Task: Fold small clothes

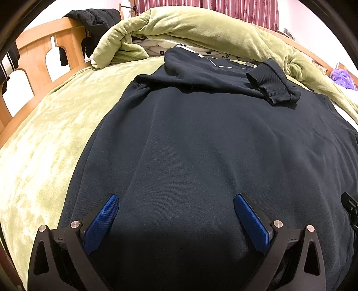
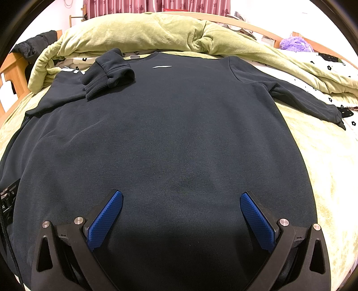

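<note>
Both grippers are spread wide right now, nothing between the fingers. The left gripper (image 1: 176, 202) with its blue textured pads (image 1: 101, 221) hangs over the lower part of a dark navy knit sweatshirt (image 1: 201, 145), and the right gripper (image 2: 181, 200) does the same thing over on its side, pads (image 2: 257, 220) apart, gripping no fabric. Can't really tell if the fingertips actually touch the cloth or just sit above it.

The sweatshirt lies flat on a light green fuzzy bedspread (image 1: 40, 138), neck end away from the cameras. One sleeve is folded in across the chest with its ribbed cuff (image 2: 96, 86) on top; the other sleeve (image 2: 308, 103) sticks out sideways onto the bed.

Behind it there's a bunched-up green plush duvet (image 2: 145, 33), a wooden bed rail (image 1: 42, 49) with black clothing (image 1: 96, 20) draped over it, pinkish-red striped curtains (image 1: 212, 9), and something fluffy and purple (image 2: 293, 43) off in the corner.
</note>
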### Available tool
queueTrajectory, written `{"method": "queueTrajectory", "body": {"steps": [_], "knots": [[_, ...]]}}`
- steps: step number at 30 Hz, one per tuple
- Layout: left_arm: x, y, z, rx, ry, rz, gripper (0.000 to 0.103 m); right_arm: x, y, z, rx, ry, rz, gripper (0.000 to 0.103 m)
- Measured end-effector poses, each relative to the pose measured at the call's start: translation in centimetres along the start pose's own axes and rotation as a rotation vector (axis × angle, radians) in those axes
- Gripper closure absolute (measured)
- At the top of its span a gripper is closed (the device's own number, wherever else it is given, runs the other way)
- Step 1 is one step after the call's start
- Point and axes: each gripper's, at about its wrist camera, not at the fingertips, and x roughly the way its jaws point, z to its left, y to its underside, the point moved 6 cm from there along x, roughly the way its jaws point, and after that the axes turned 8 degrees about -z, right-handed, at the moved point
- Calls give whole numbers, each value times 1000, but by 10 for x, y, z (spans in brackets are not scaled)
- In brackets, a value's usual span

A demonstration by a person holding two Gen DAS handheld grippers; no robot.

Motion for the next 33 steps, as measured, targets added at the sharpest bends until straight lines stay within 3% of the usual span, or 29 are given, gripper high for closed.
{"method": "queueTrajectory", "body": {"steps": [33], "knots": [[0, 1, 2, -10, 11, 1, 0, 2, 1, 1, -2, 2, 0, 0]]}}
